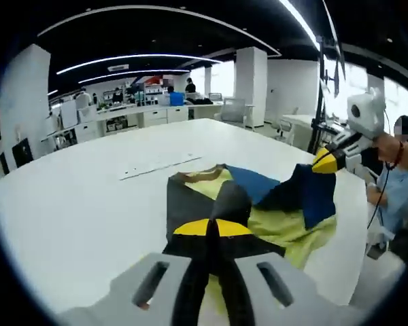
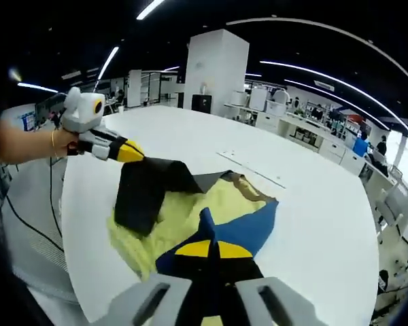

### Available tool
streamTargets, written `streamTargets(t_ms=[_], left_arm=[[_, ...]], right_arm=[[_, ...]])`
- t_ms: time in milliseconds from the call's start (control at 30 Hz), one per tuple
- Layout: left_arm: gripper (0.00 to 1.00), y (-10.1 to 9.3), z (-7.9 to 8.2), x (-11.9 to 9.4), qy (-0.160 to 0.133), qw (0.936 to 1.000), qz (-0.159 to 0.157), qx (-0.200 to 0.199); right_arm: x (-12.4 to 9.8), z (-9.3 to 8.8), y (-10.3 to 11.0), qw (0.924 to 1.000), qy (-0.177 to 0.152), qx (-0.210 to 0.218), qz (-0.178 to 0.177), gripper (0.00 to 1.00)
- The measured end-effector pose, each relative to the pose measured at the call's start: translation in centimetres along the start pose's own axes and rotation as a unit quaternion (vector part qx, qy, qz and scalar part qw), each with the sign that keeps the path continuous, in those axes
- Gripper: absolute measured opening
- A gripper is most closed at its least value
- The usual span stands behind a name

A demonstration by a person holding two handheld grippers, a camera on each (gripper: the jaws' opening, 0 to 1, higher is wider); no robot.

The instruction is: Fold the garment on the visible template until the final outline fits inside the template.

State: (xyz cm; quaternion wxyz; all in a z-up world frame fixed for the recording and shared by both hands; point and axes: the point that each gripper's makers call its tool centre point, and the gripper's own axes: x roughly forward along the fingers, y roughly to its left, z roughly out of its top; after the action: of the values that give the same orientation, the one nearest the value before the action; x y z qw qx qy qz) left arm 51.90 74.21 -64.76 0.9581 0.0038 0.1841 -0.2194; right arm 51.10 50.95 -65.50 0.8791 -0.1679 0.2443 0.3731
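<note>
**Both tongs gripping the garment on the white table**

Here the left gripper (image 1: 211,227) is pressing its yellow-tipped jaws together on a dark grey flap of the garment (image 1: 258,204), at the side of the cloth nearest its camera. In the right gripper view that same gripper (image 2: 137,155) is coming in from the left, held by a hand (image 2: 58,142), with a dark panel hanging from its tip and lifting off the table (image 2: 313,204).

The right gripper (image 2: 212,250) is clamping its jaws on a dark blue part of the garment (image 2: 190,210). In the left gripper view it (image 1: 321,163) is raising a navy corner above the rest of the cloth.

The garment, yellow with blue and grey panels, is lying crumpled near the table edge. A thin pale line (image 1: 160,167) is lying on the tabletop just beyond it.
</note>
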Motion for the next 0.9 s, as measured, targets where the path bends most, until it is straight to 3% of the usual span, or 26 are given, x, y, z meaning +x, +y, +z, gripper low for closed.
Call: streamTargets(t_ms=[100,167,267,300,467,667,700,900], left_arm=[[0.00,2.3,0.9,-0.5,-0.029,0.9971,0.028,-0.064],[0.00,3.8,0.9,-0.6,-0.044,0.9923,0.043,-0.107],[0.00,6.2,0.0,-0.9,-0.033,0.9913,0.084,-0.096],[0.00,6.9,-0.1,-0.9,-0.035,0.9899,0.094,-0.100],[0.00,10.5,-0.9,-1.5,-0.049,0.9766,0.146,-0.150],[0.00,13.3,-2.1,-1.9,-0.053,0.9666,0.176,-0.178],[0.00,14.1,-2.5,-2.1,-0.049,0.9649,0.193,-0.171],[0.00,15.6,-4.1,-2.0,-0.032,0.9609,0.208,-0.180]], right_arm=[[-0.5,-0.1,-2.3,0.9994,-0.003,0.013,-0.030,0.00],[-0.7,-0.3,-4.0,0.9976,-0.008,0.053,-0.044,0.00],[-1.0,-0.7,-6.2,0.9933,-0.017,0.099,-0.059,0.00],[-1.0,-0.9,-6.9,0.9935,-0.015,0.093,-0.063,0.00],[-1.5,-2.4,-10.3,0.9868,-0.003,0.124,-0.105,0.00],[-2.0,-4.7,-13.8,0.9772,0.011,0.152,-0.148,0.00],[-2.0,-5.0,-14.3,0.9758,0.012,0.156,-0.152,0.00],[-2.4,-6.5,-17.0,0.9635,0.016,0.187,-0.191,0.00]])
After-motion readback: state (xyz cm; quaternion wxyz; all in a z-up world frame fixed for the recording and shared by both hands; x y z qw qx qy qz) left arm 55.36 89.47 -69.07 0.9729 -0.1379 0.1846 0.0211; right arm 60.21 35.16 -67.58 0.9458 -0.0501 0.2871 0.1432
